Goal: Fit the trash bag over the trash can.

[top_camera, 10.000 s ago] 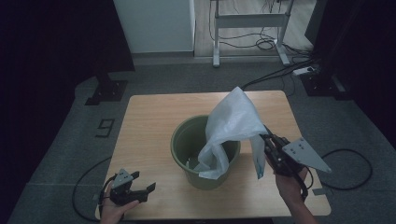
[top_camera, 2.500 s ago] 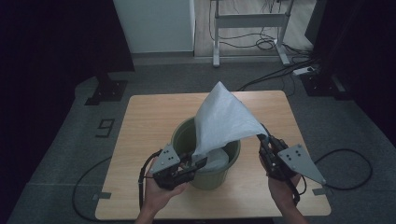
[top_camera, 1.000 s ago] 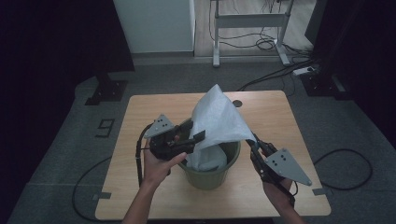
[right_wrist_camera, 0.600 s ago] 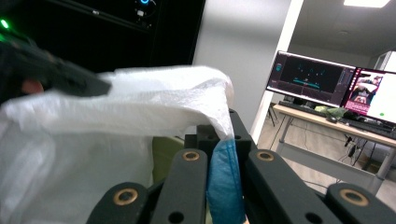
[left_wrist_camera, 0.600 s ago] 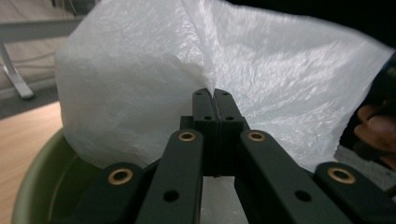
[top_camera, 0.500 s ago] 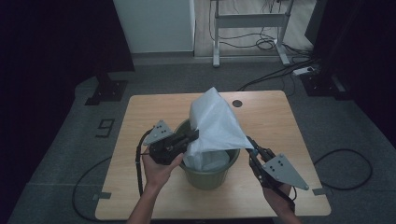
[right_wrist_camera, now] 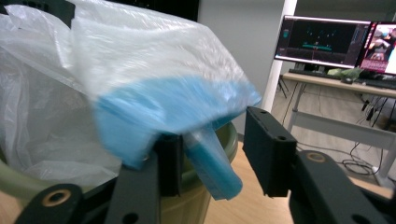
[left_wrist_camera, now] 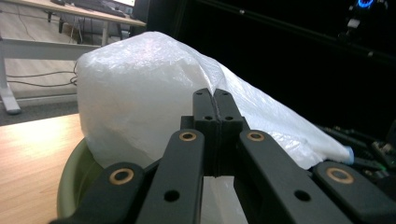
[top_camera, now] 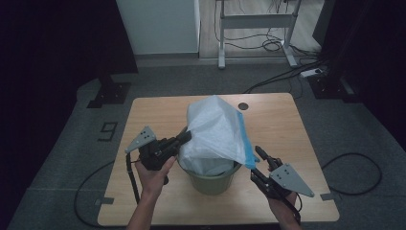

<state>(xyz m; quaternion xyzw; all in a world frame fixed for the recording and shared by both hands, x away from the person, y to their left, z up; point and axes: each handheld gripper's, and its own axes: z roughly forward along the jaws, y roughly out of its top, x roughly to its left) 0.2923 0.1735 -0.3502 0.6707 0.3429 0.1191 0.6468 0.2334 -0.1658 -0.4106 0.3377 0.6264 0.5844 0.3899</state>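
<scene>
Two claws flank the green bin point(top_camera: 210, 179) at the frame's lower middle. Your left claw point(top_camera: 183, 136) is clenched on the white bag point(top_camera: 213, 132). Your right claw point(top_camera: 261, 158) has just been opening, the bag's blue edge point(right_wrist_camera: 205, 163) loose between its jaws.

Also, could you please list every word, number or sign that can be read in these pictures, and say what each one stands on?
"9": a dark numeral marked on the grey floor, left of the light wooden table in the high view.
The glowing computer monitors in the right gripper view carry graphics and text too small and blurred to read.
The white plastic bag with the blue edge and the round green bin bear no readable text.
</scene>
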